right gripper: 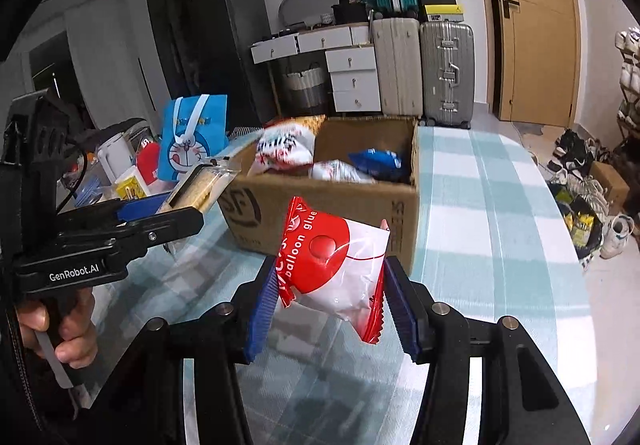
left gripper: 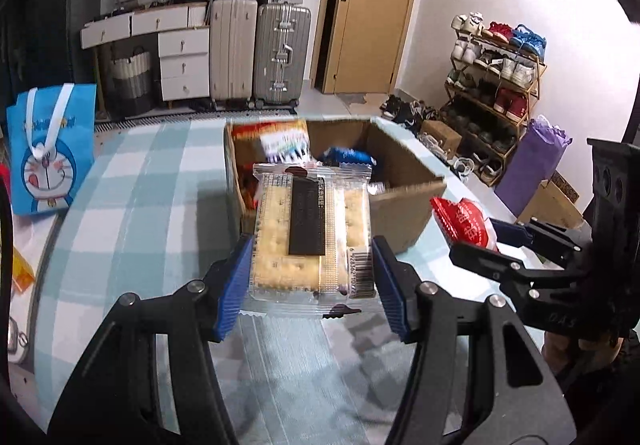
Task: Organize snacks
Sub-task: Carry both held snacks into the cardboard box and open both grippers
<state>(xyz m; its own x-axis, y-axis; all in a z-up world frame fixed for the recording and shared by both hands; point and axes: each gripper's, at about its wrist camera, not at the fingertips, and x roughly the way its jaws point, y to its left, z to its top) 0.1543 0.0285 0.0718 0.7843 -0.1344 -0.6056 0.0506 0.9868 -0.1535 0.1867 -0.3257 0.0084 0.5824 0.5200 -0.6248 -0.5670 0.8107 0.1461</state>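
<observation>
the cracker pack (left gripper: 310, 237) sits clenched in the left claw (left gripper: 312, 265), raised before the open cardboard box (left gripper: 400, 213) of snacks; the right claw (right gripper: 330, 285) grips a red-and-white packet (right gripper: 336, 269). below lies a blue-checked counter (left gripper: 132, 205); suitcases (left gripper: 280, 53), drawers and a door (left gripper: 368, 5) stand behind.

Both wrist cameras look forward and downward from close above the checked tablecloth (left gripper: 120, 205), sharing the open brown cardboard box (right gripper: 332, 201).
</observation>
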